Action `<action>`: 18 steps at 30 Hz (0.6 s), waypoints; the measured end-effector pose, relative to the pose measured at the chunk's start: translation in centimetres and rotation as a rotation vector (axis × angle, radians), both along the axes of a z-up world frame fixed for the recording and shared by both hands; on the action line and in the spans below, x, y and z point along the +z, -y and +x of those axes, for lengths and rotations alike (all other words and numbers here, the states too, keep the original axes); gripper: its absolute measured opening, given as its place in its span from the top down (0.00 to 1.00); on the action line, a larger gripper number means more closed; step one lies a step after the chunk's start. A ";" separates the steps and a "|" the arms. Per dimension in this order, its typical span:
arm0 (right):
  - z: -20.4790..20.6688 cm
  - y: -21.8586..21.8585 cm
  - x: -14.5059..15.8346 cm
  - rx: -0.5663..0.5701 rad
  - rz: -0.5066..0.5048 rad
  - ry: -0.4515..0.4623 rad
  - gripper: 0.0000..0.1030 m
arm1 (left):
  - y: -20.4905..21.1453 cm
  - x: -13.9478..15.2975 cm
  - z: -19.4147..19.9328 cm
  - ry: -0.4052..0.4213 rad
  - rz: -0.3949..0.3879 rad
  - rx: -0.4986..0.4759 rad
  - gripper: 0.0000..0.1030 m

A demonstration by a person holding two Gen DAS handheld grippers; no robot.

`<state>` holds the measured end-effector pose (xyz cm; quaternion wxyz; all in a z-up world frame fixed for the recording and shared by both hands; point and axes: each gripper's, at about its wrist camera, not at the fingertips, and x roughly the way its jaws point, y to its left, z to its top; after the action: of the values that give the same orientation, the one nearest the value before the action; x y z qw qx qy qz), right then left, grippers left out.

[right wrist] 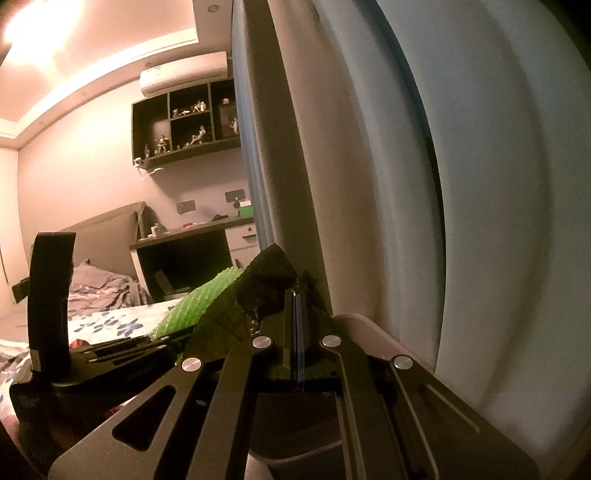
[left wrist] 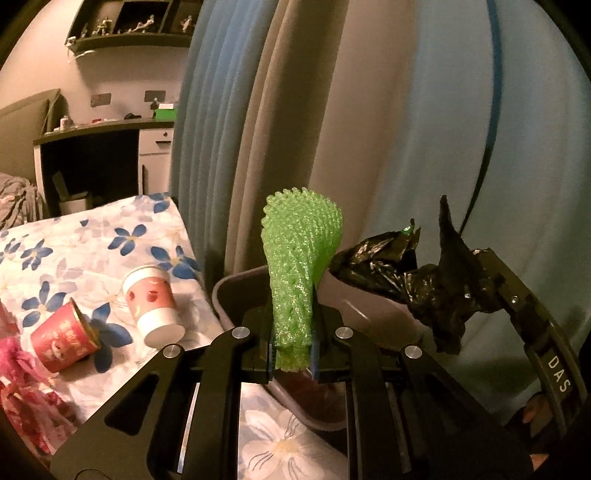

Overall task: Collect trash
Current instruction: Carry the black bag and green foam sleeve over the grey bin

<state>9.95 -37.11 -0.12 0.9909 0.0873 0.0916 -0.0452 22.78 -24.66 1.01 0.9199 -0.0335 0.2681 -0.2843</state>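
Left wrist view: your left gripper [left wrist: 293, 325] is clamped on the green foam net [left wrist: 301, 266], which stands upright betw. the fingers, right over the grey bin [left wrist: 369, 306]. Just to its right, your right gripper [left wrist: 491, 288] pinches the black plastic bag [left wrist: 413, 280] above the bin rim. On the floral bedsheet [left wrist: 92, 240] to the left lie a red paper cup [left wrist: 64, 338] on its side and a white-and-pink cup [left wrist: 151, 302], tilted, near each other but apart. Beyond: curtain [left wrist: 295, 110], desk [left wrist: 103, 129], wall shelf [left wrist: 125, 29].

Right wrist view: right gripper [right wrist: 297, 314] fingers pressed together on bag [right wrist: 266, 280]; foam net [right wrist: 195, 306] beside it w/ the left gripper [right wrist: 122, 350].
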 end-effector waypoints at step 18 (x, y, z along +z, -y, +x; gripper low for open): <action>2.7 0.5 -0.6 -0.016 -0.001 -0.031 0.99 | 1.9 -2.0 2.1 -0.043 -0.020 -0.016 0.87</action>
<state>12.64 -37.65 -0.71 0.9890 0.0867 0.1063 -0.0545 24.89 -26.53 -0.98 0.9112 -0.0469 0.2851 -0.2936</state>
